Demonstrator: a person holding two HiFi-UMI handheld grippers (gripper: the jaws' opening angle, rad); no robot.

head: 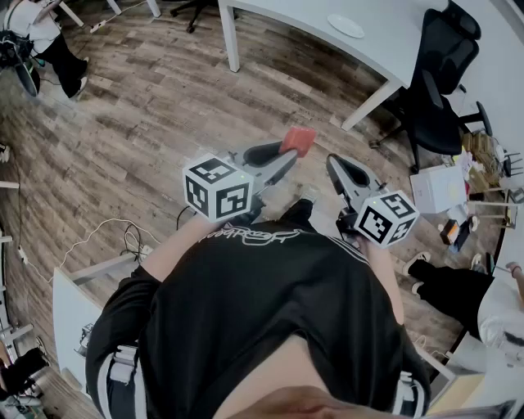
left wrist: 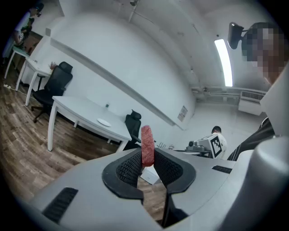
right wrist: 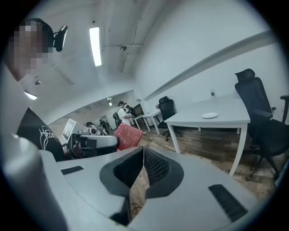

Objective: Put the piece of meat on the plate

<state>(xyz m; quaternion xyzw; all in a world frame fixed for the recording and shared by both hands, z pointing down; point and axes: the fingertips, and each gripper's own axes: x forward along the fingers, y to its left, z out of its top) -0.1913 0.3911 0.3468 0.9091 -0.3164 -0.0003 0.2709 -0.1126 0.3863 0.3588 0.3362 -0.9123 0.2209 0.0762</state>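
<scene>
So in the head view both hands are held out in front of the chest, mid-frame, side by side and angled up-frame. The left gripper [head: 285, 157] is clamped on the piece of meat [head: 299, 140], which stands on edge between its pads, up over the wood floor [head: 147, 106]. The right gripper [head: 334, 162] is pinched closed on nothing. The plate [head: 345, 25] sits on the white table [head: 393, 41] at the top right, well apart from the meat.

an office with white desks [head: 278, 12], black swivel chairs [head: 438, 98], wood floor [head: 147, 123]
</scene>
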